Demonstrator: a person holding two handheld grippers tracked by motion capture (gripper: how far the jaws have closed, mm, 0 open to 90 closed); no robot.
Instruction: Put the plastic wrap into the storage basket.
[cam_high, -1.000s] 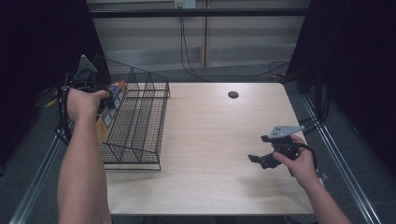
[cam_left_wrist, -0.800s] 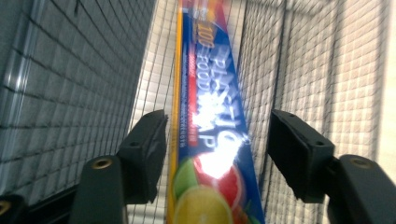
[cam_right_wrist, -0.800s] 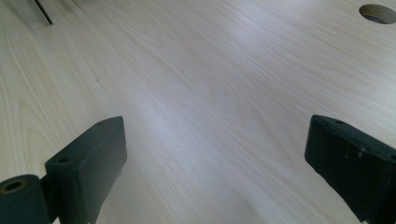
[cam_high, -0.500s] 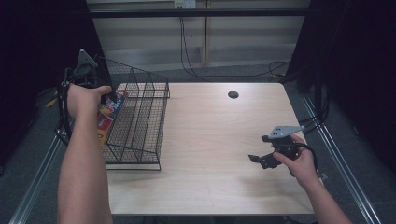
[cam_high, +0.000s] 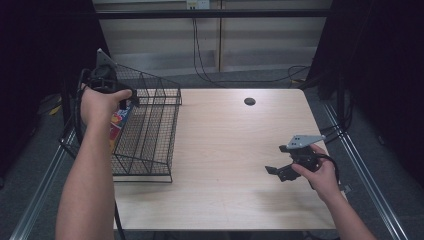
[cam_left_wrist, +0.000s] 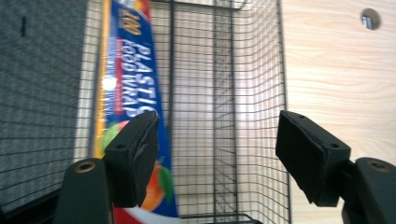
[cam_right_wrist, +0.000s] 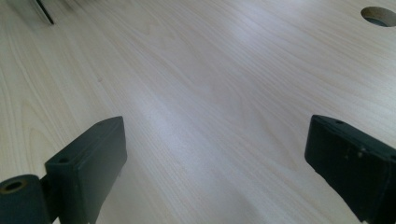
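Observation:
A blue and orange box of plastic food wrap (cam_high: 119, 124) (cam_left_wrist: 133, 88) lies lengthwise in the left section of a black wire basket (cam_high: 150, 150) (cam_left_wrist: 247, 84). My left gripper (cam_high: 122, 100) (cam_left_wrist: 215, 158) hovers above the basket's far left corner, open, with nothing between its jaws. The box lies below and beyond its left jaw. My right gripper (cam_high: 276, 160) (cam_right_wrist: 215, 163) is held low over the bare wood at the table's right, jaws wide open and empty.
The wire basket stands at the left edge of the light wooden table (cam_high: 225, 130). A round cable hole (cam_high: 249, 101) (cam_right_wrist: 379, 15) (cam_left_wrist: 367, 17) sits near the far edge. Black curtains flank both sides, and cables run on the floor behind.
The wrap box, which was up at my left gripper a second ago, has dropped down into the basket's left section. The left gripper is now clear of it. The right gripper stayed put.

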